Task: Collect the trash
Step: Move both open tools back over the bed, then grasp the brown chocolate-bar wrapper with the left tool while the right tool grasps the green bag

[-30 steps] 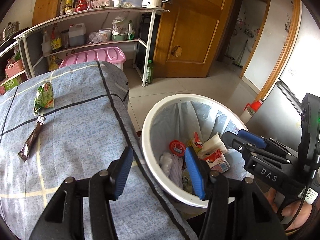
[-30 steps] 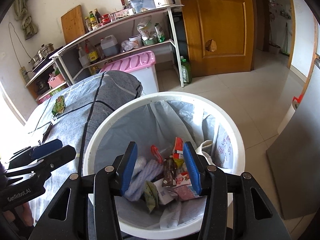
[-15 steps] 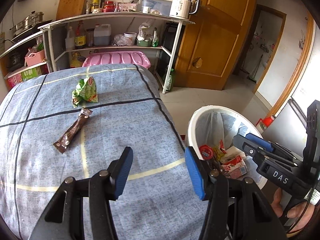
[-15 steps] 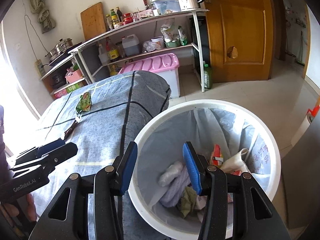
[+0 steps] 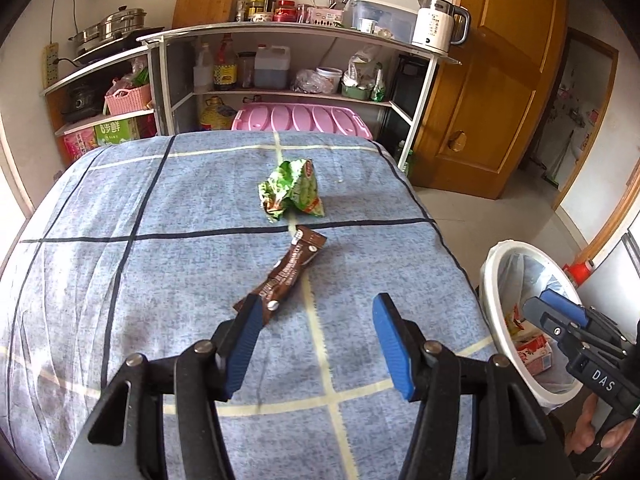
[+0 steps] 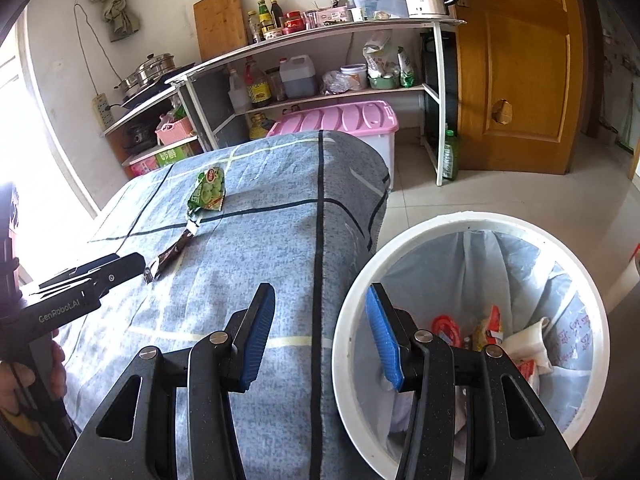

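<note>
We are holding the left gripper (image 5: 316,330) with fingers apart just short of the brown wrapper (image 5: 286,274) lying on the table (image 5: 120,280), near the bin (image 6: 472,220). Light and crinkly, it probably wants pinching mid-length. The right gripper (image 6: 320,332) is also gaping, empty.

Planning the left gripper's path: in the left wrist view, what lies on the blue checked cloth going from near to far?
Left gripper with open jaws → long brown snack wrapper → crumpled green snack bag → pink ribbed plastic lid beyond the cloth.
</note>
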The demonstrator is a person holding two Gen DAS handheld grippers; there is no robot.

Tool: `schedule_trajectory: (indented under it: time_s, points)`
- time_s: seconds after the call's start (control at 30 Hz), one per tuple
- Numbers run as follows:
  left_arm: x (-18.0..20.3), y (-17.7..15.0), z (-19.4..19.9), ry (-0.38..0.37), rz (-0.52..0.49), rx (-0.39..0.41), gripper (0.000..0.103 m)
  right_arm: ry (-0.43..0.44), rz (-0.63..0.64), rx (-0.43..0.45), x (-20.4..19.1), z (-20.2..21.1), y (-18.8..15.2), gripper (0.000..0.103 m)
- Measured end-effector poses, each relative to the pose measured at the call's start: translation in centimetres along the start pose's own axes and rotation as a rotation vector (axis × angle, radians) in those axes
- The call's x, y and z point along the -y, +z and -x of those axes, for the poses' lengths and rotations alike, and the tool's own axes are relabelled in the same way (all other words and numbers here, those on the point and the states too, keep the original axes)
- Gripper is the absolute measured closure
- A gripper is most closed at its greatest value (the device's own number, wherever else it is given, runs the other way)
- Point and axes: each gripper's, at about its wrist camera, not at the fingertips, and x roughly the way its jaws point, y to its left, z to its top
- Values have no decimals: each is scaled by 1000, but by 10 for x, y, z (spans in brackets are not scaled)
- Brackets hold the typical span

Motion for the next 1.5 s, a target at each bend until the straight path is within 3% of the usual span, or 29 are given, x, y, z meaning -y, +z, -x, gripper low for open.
schedule_trajectory:
  time_s: [0.4, 0.7, 1.07, 1.5]
  points:
    - [-15, 11, -46, 33, -69, -76, 43, 17, 10, -31, -22, -30, 18, 54]
    - [-25, 12, -68, 23, -60, -120, 44, 17, 37, -55, -40, -48, 26, 54]
    - [-34, 14, -67, 13, -83, -110, 81, 30, 59, -85, -60, -72, 35, 55]
    - [-78, 16, -57, 53, 43, -69, 81, 96, 80, -70, -93, -110, 68, 55]
